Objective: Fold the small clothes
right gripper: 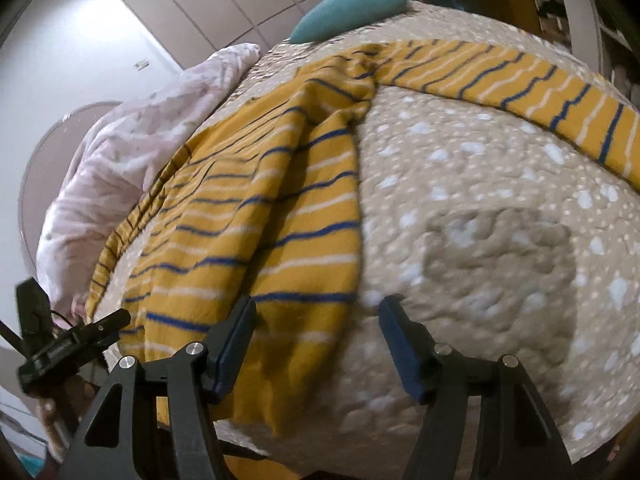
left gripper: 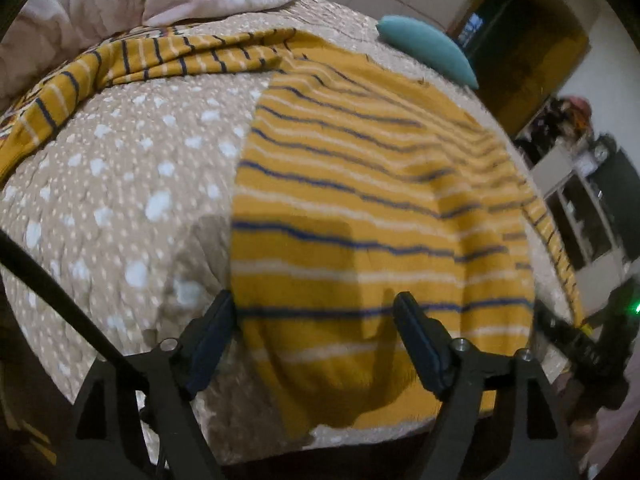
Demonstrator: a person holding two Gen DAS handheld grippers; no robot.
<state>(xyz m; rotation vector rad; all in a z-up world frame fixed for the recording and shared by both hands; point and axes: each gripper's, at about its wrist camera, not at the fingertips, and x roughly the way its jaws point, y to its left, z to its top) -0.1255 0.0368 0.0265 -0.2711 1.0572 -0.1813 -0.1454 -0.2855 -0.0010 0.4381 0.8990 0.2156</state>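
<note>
Left gripper [left gripper: 314, 314]: jaws spread, nothing clamped, poised over near left edge of striped yellow garment [left gripper: 360, 208]. Right gripper [right gripper: 316, 320]: jaws spread, empty, straddling garment's right edge and bare spotted bedspread [right gripper: 480, 208]. One garment, flat on bed, two sleeves outstretched. Open bedspread either side. One teal cushion [left gripper: 428, 50], one pink blanket [right gripper: 132, 148] at far edge.
</note>
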